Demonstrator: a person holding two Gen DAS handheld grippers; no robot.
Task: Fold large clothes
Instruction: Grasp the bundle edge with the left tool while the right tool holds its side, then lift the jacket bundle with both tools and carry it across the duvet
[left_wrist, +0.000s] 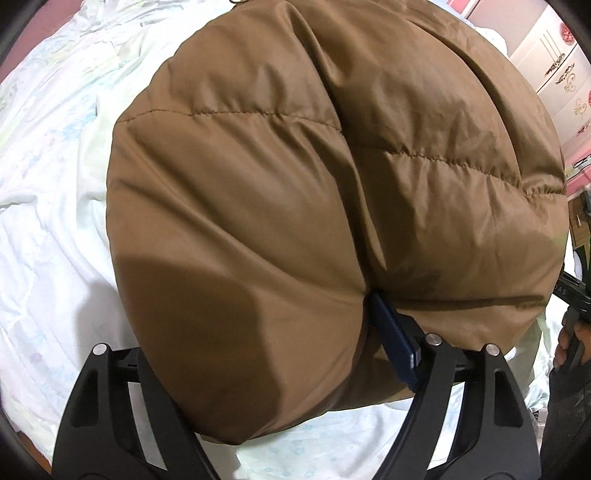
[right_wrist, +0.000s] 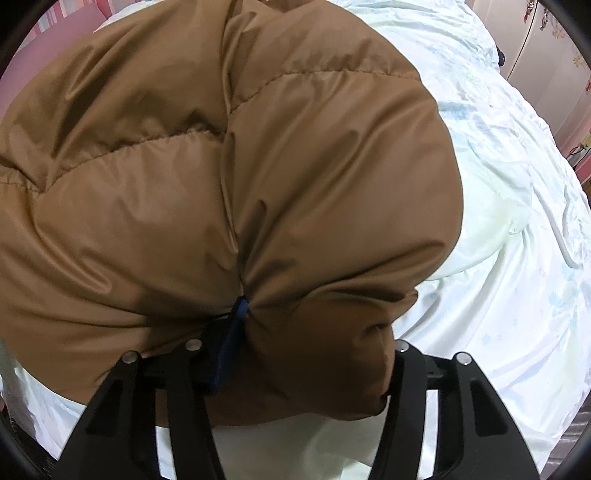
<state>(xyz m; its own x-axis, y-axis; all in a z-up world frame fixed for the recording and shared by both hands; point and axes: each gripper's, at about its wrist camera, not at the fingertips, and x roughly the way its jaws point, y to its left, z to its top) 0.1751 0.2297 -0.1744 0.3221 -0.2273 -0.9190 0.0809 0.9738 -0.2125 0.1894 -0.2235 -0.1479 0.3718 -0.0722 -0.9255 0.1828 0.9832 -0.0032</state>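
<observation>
Left wrist grip: left gripper (left_wrist: 291, 365) fingers pinch a thick bunch of the brown padded jacket (left_wrist: 332, 166), held over the bed (left_wrist: 48, 221).
Left wrist risk: slick, springy padding may squeeze out.
Right wrist grip: right gripper (right_wrist: 295, 350) fingers clamp another bunch of the jacket.
Right wrist risk: uneven pulls could skew the fold; loose layers may sag open.

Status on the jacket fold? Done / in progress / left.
Done: none visible; the brown puffer jacket is bunched, not flat. In hand: left gripper and right gripper both pinch its padded edge over the white bedsheet. Left: lay it down, finish folds.
</observation>
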